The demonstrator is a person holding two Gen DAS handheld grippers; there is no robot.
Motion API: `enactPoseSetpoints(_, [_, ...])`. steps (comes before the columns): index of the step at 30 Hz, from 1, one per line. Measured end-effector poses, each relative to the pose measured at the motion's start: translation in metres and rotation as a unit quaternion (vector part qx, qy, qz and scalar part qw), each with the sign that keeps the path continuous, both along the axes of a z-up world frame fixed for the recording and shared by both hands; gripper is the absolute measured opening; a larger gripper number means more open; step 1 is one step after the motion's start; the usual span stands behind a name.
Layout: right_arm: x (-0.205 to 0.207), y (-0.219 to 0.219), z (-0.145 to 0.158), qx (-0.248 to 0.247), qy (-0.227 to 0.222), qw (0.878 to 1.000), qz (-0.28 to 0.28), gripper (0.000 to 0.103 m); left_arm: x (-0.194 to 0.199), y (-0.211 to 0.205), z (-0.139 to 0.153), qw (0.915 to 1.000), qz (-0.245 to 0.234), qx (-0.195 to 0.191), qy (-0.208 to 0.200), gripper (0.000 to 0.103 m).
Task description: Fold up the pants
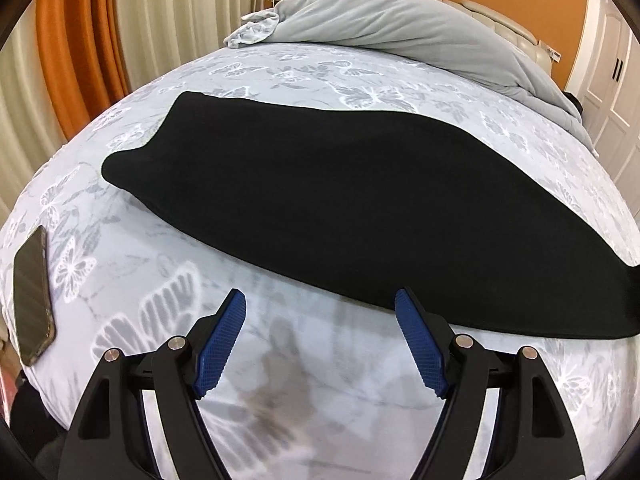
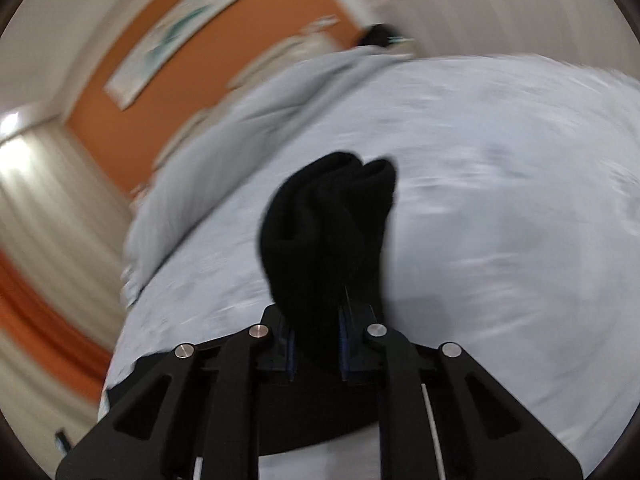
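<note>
Black, soft pants [image 1: 340, 204] lie limp across the bed [image 1: 280, 72]. My right hand-held gripper [image 2: 318, 344] clenches a bunched end; my left hand-held gripper [image 1: 320, 344], at 6 o'clock, gapes empty near the hem edge.

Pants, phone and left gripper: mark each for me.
Pants [image 1: 340, 184], left wrist view, middle of the black fabric lying on the bed.
Phone [image 1: 33, 296], left wrist view, centre of its dark screen.
Left gripper [image 1: 320, 300], left wrist view, midway between the open blue fingertips.

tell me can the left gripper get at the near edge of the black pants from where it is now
Probably yes: the left gripper is open and empty above the bedsheet, and nothing lies between its fingertips and the pants edge just ahead.
</note>
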State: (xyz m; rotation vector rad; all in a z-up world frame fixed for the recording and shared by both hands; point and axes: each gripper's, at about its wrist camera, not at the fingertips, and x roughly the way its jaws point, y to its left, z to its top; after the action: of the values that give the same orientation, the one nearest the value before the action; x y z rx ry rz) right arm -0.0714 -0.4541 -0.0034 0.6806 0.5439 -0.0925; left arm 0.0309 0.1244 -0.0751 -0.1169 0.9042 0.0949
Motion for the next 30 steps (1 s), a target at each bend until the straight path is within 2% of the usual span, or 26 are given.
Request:
enactPoseSetpoints(3, [0.039, 0.093, 0.028, -0.048, -0.004, 0.995, 0.093, 0.014, 0.003, 0.016, 0.003, 0.9999, -0.006, -0.003, -0.008, 0.078])
enactPoseSetpoints(6, [0.071, 0.187, 0.032, -0.097, 0.005, 0.981, 0.169, 0.014, 0.007, 0.031, 0.006, 0.9996, -0.015, 0.002, -0.025, 0.079])
enactPoseSetpoints(9, [0.094, 0.255, 0.018, -0.12, 0.024, 0.967, 0.224, 0.014, 0.013, 0.049, 0.008, 0.9986, -0.032, -0.005, -0.043, 0.079])
enactPoseSetpoints(12, [0.11, 0.325, -0.014, -0.176, 0.068, 0.942, 0.277, 0.018, 0.015, 0.067, 0.004, 0.9975, -0.028, -0.027, -0.058, 0.08])
enactPoseSetpoints(15, [0.121, 0.359, -0.056, -0.212, 0.146, 0.916, 0.306, 0.021, 0.025, 0.078, -0.001, 0.9968, -0.012, -0.059, -0.052, 0.08])
enactPoseSetpoints(16, [0.115, 0.364, -0.064, -0.22, 0.151, 0.913, 0.308, 0.021, 0.028, 0.079, -0.002, 0.9967, -0.007, -0.064, -0.048, 0.08])
enactPoseSetpoints(17, [0.108, 0.367, -0.061, -0.226, 0.14, 0.915, 0.304, 0.03, 0.031, 0.082, -0.002, 0.9963, -0.004, -0.072, -0.045, 0.08])
enactPoseSetpoints(18, [0.101, 0.364, -0.051, -0.208, 0.132, 0.92, 0.305, 0.044, 0.03, 0.084, -0.002, 0.996, -0.001, -0.076, -0.046, 0.08])
enactPoseSetpoints(19, [0.096, 0.36, -0.043, -0.188, 0.124, 0.925, 0.306, 0.052, 0.03, 0.085, 0.0, 0.9957, 0.001, -0.08, -0.048, 0.08])
enactPoseSetpoints(20, [0.09, 0.355, -0.03, -0.165, 0.106, 0.933, 0.303, 0.067, 0.028, 0.086, 0.002, 0.9951, 0.002, -0.083, -0.053, 0.08])
enactPoseSetpoints(21, [0.083, 0.346, -0.014, -0.148, 0.075, 0.942, 0.293, 0.068, 0.028, 0.087, 0.003, 0.9948, 0.003, -0.084, -0.057, 0.082])
enactPoseSetpoints(22, [0.081, 0.346, -0.007, -0.145, 0.062, 0.945, 0.285, 0.068, 0.027, 0.088, 0.004, 0.9947, 0.004, -0.085, -0.059, 0.082])
enactPoseSetpoints(24, [0.083, 0.339, 0.009, -0.139, 0.047, 0.954, 0.263, 0.048, 0.026, 0.089, 0.004, 0.994, 0.004, -0.093, -0.058, 0.083])
enactPoseSetpoints(26, [0.093, 0.334, 0.008, -0.141, 0.054, 0.958, 0.242, 0.041, 0.028, 0.089, 0.003, 0.993, -0.001, -0.105, -0.053, 0.083])
enactPoseSetpoints(27, [0.102, 0.333, -0.002, -0.138, 0.068, 0.961, 0.23, 0.034, 0.028, 0.089, 0.003, 0.9928, -0.002, -0.108, -0.052, 0.083])
enactPoseSetpoints(29, [0.115, 0.336, -0.025, -0.128, 0.101, 0.96, 0.227, 0.032, 0.026, 0.088, 0.002, 0.9927, -0.005, -0.11, -0.05, 0.083])
enactPoseSetpoints(30, [0.126, 0.345, -0.05, -0.136, 0.136, 0.953, 0.232, 0.032, 0.025, 0.089, 0.002, 0.9927, -0.006, -0.11, -0.049, 0.083])
